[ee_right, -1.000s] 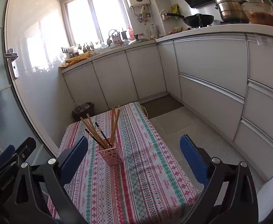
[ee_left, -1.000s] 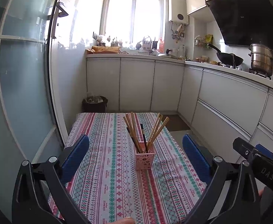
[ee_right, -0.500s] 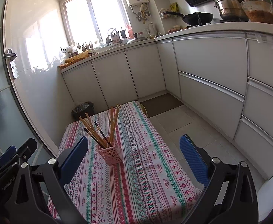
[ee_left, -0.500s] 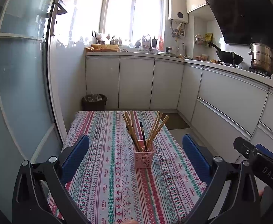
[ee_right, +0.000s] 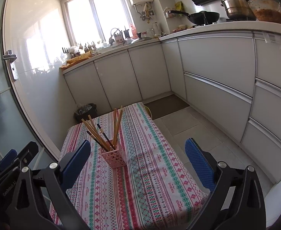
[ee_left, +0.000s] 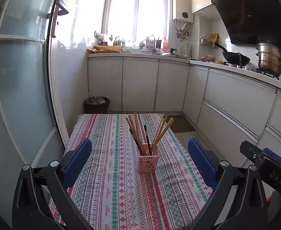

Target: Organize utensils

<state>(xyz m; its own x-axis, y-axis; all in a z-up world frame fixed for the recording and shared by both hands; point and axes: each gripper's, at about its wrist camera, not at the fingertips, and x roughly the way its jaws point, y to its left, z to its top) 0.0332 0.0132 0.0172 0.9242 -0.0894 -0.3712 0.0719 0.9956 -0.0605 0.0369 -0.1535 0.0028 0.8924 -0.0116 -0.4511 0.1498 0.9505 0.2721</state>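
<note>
A pink perforated holder [ee_left: 147, 162] stands upright in the middle of the table with the patterned cloth [ee_left: 109, 191]. Several wooden chopsticks [ee_left: 160, 132] and a dark one lean out of it. It also shows in the right wrist view [ee_right: 113, 156] with its chopsticks [ee_right: 94, 132]. My left gripper [ee_left: 139, 153] is open and empty, held back from the holder above the table's near end. My right gripper [ee_right: 137, 154] is open and empty, to the right of the left one, with the holder ahead and left.
White cabinets [ee_left: 140, 84] line the back and right. A wok [ee_left: 236, 57] and steel pot [ee_left: 269, 59] sit on the counter. A dark bin [ee_left: 96, 104] stands beyond the table. A glass door [ee_left: 19, 88] is close on the left. Tiled floor [ee_right: 198, 130] lies right of the table.
Both grippers have drawn back and tilted slightly up, so the holder looks a little smaller and farther. Both stay open and empty.
</note>
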